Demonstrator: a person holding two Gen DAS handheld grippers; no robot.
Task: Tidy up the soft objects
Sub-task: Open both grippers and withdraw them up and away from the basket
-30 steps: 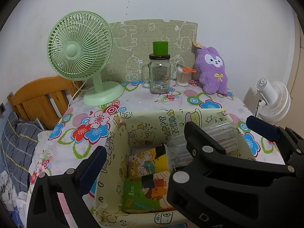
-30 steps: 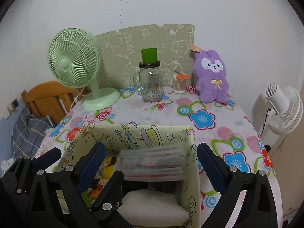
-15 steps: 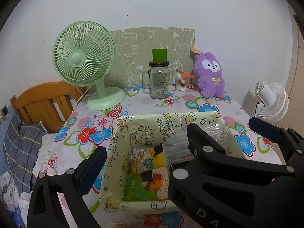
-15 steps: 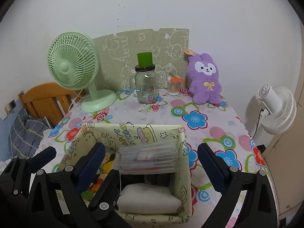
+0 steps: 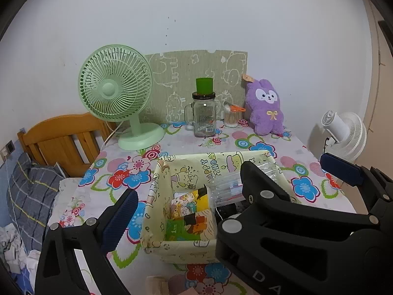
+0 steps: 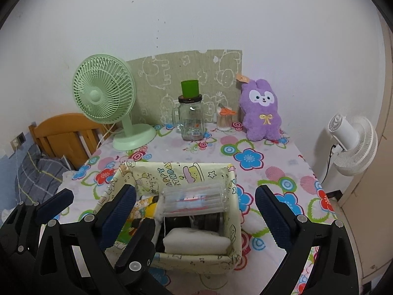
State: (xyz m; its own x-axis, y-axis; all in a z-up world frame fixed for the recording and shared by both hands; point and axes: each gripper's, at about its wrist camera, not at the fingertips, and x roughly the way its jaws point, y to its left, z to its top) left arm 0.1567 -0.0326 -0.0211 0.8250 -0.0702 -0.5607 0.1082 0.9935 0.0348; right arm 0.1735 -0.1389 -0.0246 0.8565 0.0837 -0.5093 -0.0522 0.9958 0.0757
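Observation:
A cream cartoon-print fabric basket [image 5: 186, 164] [image 6: 172, 169] stands near the front of the flowered table. Inside lie a colourful cartoon packet [image 5: 189, 206] [image 6: 145, 207], a clear plastic pack [image 5: 226, 186] [image 6: 194, 200] and a white soft pad [image 6: 196, 242]. A purple plush rabbit [image 5: 266, 108] [image 6: 261, 110] sits upright at the back right against the wall. My left gripper [image 5: 231, 194] is open above the basket's front and holds nothing. My right gripper [image 6: 196, 215] is open over the basket's right half, also holding nothing. The right gripper's black body hides part of the basket in the left wrist view.
At the back stand a green desk fan [image 5: 115, 93], a glass jar topped by a green cup [image 5: 203, 113] and a cotton-swab pot [image 5: 232, 115]. A white fan [image 6: 353, 137] stands beyond the table's right edge. A wooden headboard [image 5: 61, 135] and bedding lie to the left.
Both grippers have drawn back and up from the basket, which now looks smaller and farther away. Both stay open, and the basket's contents have not moved.

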